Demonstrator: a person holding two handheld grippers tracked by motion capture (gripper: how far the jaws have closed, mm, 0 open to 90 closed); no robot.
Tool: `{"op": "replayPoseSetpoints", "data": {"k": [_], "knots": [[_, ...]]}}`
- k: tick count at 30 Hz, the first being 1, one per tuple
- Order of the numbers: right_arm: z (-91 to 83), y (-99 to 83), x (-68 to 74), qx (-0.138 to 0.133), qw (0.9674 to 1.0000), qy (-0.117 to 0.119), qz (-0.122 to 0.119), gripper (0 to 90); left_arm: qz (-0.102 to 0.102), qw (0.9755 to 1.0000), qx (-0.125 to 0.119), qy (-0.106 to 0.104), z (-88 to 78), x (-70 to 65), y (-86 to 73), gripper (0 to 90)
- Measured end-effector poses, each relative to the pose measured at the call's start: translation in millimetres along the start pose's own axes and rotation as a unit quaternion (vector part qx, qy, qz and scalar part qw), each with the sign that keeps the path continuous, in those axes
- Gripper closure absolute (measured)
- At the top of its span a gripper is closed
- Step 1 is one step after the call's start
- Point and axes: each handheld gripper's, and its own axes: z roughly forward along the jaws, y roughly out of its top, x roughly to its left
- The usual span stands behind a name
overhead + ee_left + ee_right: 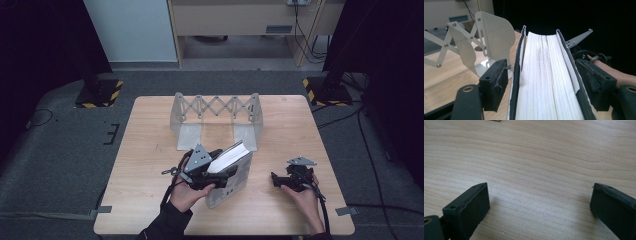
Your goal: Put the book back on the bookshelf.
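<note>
Bookend rack (216,117) at table (150,150) rear; book (231,172) before it, centre-front.

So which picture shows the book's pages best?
The left gripper view: the book sits close up between the left tool's jaws, page edges facing us. The high view shows it small and tilted.

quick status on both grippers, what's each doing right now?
Left gripper: closed on the book, one jaw on each cover.
Right gripper: open, holding nothing, jaws spread over the bare table.
</note>
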Motion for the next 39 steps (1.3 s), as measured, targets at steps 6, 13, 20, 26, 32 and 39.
{"op": "replayPoseSetpoints", "data": {"k": [6, 13, 20, 26, 32, 39], "knots": [[0.1, 0.1, 0.0, -0.001, 1.0, 0.0, 0.001, 2.9, 0.009, 0.9999, 0.005, -0.003, 0.4, -4.0, 2.8, 29.2], [0.1, 0.1, 0.0, 0.0, 1.0, 0.0, 0.0, 2.9, 0.033, 0.999, 0.027, 0.016, 9.4, -7.3, 7.5, 33.0], [0.1, 0.1, 0.1, 0.0, 1.0, 0.001, 0.001, 2.9, 0.026, 0.9992, 0.028, 0.011, 9.1, -5.8, 7.8, 40.5], [0.1, 0.0, 0.1, 0.0, 1.0, 0.001, 0.0, 2.9, 0.023, 0.9994, 0.023, 0.013, 9.2, -6.1, 7.4, 47.0], [0.2, 0.1, 0.4, 0.0, 1.0, 0.001, 0.001, 2.7, 0.021, 0.9996, 0.019, 0.006, 8.9, -7.0, 7.0, 50.5], [0.3, 0.2, 0.3, 0.0, 1.0, 0.001, 0.0, 2.5, 0.018, 0.9996, 0.018, 0.007, 9.1, -7.1, 7.0, 50.7]]}}
